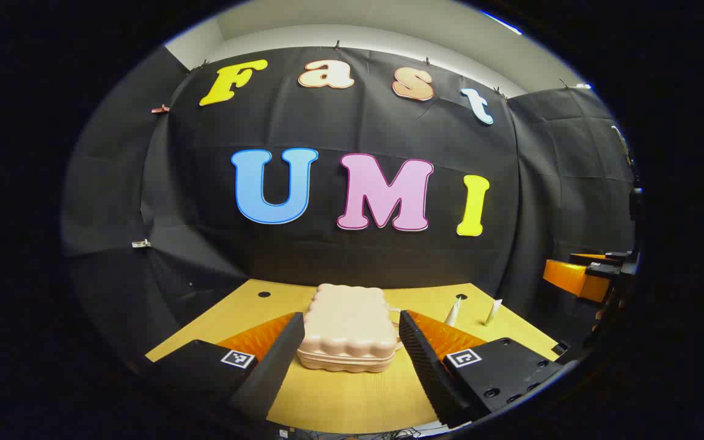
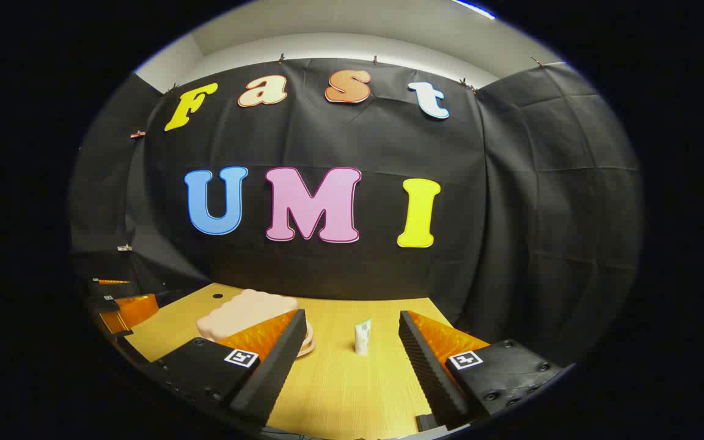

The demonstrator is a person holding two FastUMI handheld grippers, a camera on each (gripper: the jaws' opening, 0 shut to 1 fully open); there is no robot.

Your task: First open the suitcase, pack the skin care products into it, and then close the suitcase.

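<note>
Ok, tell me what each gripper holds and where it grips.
Nothing is held. Both jaws stand open; the closed suitcase and the tube sit untouched on the table.

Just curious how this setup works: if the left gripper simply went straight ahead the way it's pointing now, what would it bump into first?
Most likely the closed pink suitcase, lying centred between the open left gripper fingers on the wooden table. Depth is uncertain.
</note>
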